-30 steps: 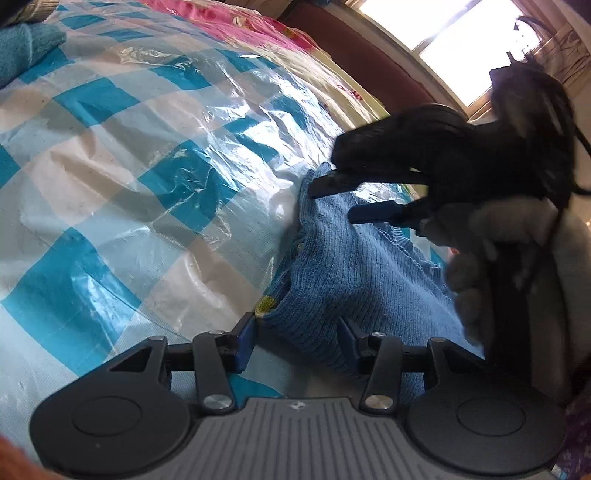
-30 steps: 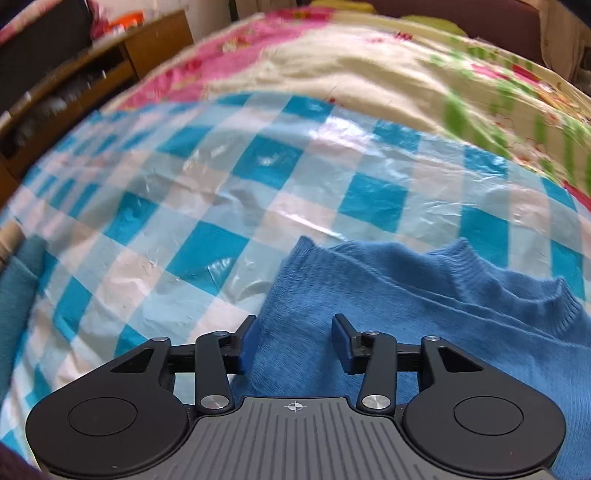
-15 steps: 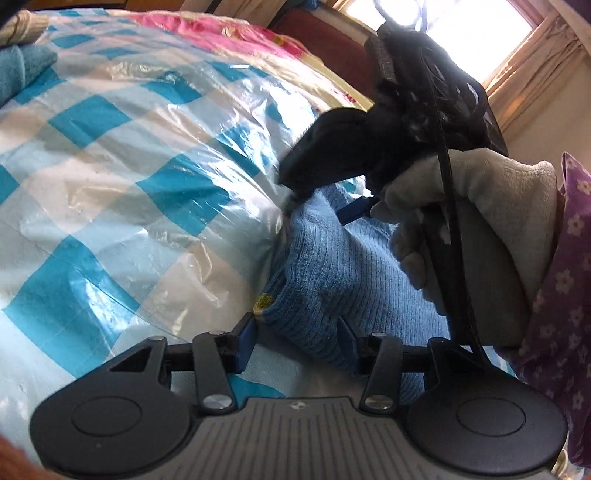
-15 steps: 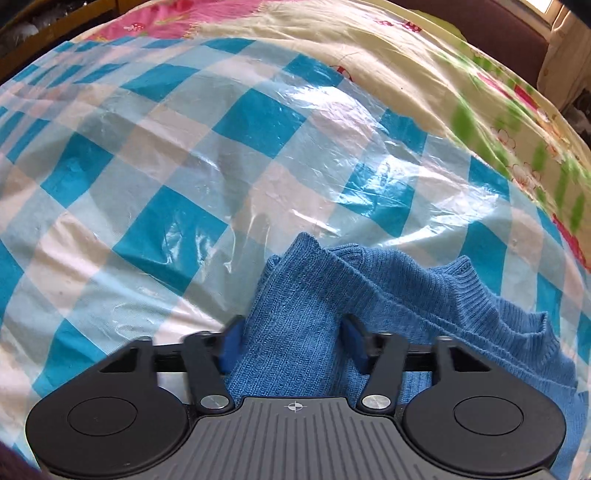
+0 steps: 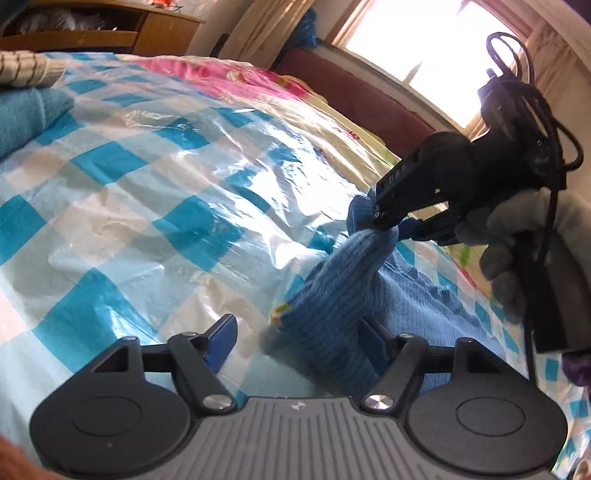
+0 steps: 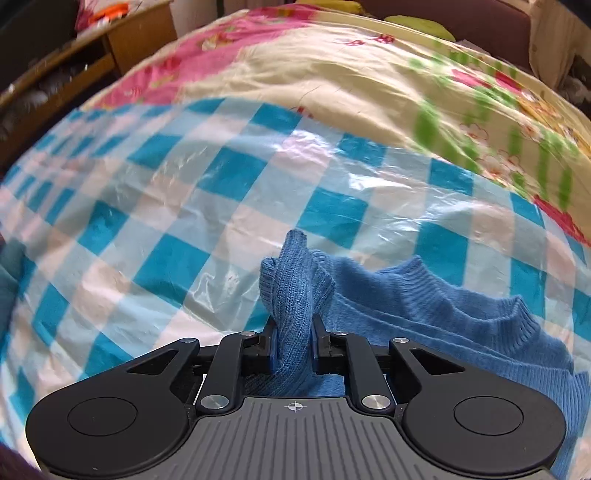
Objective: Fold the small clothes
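Note:
A small blue knit sweater (image 6: pixel 443 317) lies on a bed covered with a blue-and-white checked plastic sheet (image 6: pixel 207 236). My right gripper (image 6: pixel 293 347) is shut on a bunched edge of the sweater and lifts it off the sheet; it also shows in the left wrist view (image 5: pixel 384 225), held in a gloved hand. My left gripper (image 5: pixel 295 338) is open, its fingers on either side of the sweater's lower edge (image 5: pixel 325 317), where a small yellow tag shows.
A floral quilt (image 6: pixel 332 74) covers the far part of the bed. A teal folded garment (image 5: pixel 26 114) and a striped one (image 5: pixel 26 68) lie at the far left. A wooden cabinet (image 5: pixel 110 29) and a bright window (image 5: pixel 424 51) are behind.
My right gripper has closed on the sweater's edge and raised it, bunching the knit. The left gripper stays open around the lower edge.

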`<action>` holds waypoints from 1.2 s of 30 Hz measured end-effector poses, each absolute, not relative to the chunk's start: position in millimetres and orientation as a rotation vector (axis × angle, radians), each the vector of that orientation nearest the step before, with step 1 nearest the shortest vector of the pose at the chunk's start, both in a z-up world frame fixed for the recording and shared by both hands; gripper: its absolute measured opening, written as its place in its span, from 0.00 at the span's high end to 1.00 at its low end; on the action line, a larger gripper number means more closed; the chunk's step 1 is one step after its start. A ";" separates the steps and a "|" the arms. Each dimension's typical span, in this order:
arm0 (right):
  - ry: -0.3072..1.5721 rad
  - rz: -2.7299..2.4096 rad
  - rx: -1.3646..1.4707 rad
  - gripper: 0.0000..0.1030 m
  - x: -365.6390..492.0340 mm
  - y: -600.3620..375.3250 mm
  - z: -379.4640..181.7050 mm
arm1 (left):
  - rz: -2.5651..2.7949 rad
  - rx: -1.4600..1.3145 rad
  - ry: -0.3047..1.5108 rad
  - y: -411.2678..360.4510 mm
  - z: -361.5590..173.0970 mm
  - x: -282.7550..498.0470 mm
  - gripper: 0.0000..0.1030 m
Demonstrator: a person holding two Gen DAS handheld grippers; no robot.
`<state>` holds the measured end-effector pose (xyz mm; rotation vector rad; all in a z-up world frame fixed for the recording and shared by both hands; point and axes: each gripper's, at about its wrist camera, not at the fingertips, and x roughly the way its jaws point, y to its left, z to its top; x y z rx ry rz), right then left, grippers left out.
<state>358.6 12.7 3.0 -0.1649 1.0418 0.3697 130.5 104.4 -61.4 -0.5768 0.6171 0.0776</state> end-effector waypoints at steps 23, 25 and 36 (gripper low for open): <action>0.974 0.432 0.113 0.89 339.0 -95.1 44.1 | -0.083 -0.465 0.585 54.4 -26.5 158.6 0.78; 0.954 0.421 0.146 0.90 337.7 -120.2 51.6 | -0.146 -0.436 0.575 32.8 -14.6 161.5 0.79; 0.952 0.266 0.358 0.91 323.6 -279.4 21.1 | -0.381 -0.104 0.636 -122.2 -21.3 169.1 0.86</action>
